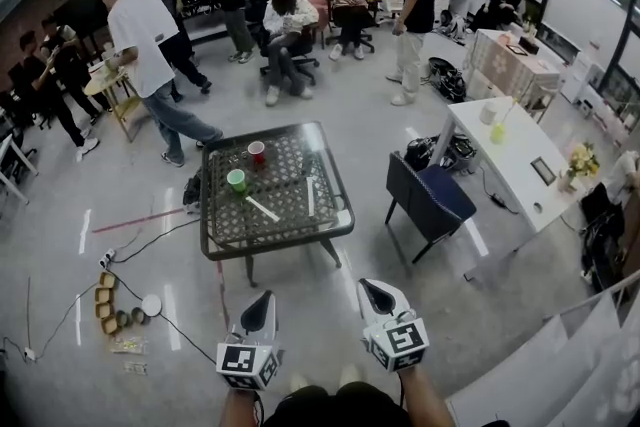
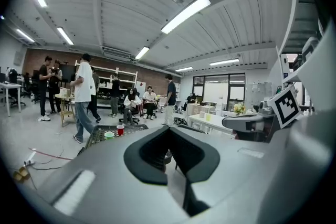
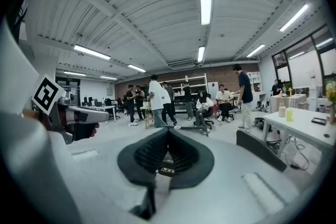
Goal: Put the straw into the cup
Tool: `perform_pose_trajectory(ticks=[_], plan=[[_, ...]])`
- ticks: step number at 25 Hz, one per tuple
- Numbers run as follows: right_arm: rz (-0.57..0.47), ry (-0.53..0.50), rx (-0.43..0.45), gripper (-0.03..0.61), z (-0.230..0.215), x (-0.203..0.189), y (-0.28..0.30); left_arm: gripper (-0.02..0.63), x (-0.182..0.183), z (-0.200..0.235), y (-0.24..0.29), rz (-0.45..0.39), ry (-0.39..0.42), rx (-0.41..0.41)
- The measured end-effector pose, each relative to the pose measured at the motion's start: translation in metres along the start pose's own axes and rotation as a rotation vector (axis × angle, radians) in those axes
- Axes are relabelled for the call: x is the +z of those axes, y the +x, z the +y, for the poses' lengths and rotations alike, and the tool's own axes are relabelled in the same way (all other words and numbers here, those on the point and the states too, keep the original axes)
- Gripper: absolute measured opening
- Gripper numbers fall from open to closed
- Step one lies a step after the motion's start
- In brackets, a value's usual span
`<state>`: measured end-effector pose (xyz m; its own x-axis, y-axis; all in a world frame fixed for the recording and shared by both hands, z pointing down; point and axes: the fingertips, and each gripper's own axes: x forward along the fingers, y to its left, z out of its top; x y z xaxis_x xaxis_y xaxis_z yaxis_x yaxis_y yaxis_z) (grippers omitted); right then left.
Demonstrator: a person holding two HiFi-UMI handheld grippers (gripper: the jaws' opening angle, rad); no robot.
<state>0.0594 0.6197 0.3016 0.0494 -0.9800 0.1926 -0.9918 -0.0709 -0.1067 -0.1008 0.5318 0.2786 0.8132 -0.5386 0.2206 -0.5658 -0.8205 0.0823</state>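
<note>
Head view: both claws hang low at the picture's bottom edge, well apart from the table (image 1: 275, 251); the task is not yet begun.
Left claw (image 1: 262, 303): its jaws are together, with nothing between them, as the left gripper view shows (image 2: 169, 131).
Right claw (image 1: 371, 291): its jaws are pressed together and empty; the right gripper view (image 3: 168, 132) shows the same.
Straw (image 1: 263, 208): it lies flat and slanted on the table top, just beside the green cup (image 1: 236, 180).
Cups: the green cup stands upright near the table's left side, and a red cup (image 1: 257, 152) stands behind it. Which one is meant, I cannot tell.
Step in hand: I judge it is the approach, before any grasp.
Next move: one claw must come to the table, open, and pinch the thin straw off the woven top. This probably needs a low, careful angle.
Other things: a second white stick (image 1: 310, 197) lies to the right of the straw and may be another straw.
In the way: a blue chair (image 1: 425, 200) stands at the table's right and a cable (image 1: 150, 235) crosses the floor at its left. The near side looks free.
</note>
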Motion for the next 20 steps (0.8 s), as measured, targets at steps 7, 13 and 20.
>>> perform_pose_trajectory(ticks=[7, 13, 20], plan=[[0.039, -0.02, 0.063, 0.003, -0.016, -0.012, 0.01, 0.006, -0.001, -0.017, 0.021, 0.0, 0.014, 0.028], [0.064, -0.012, 0.116, 0.003, -0.021, -0.012, 0.037, 0.006, -0.006, 0.0, 0.036, 0.015, -0.014, 0.085], [0.085, -0.034, 0.178, 0.003, -0.019, -0.008, 0.13, 0.006, -0.006, 0.074, 0.08, 0.019, -0.041, 0.154]])
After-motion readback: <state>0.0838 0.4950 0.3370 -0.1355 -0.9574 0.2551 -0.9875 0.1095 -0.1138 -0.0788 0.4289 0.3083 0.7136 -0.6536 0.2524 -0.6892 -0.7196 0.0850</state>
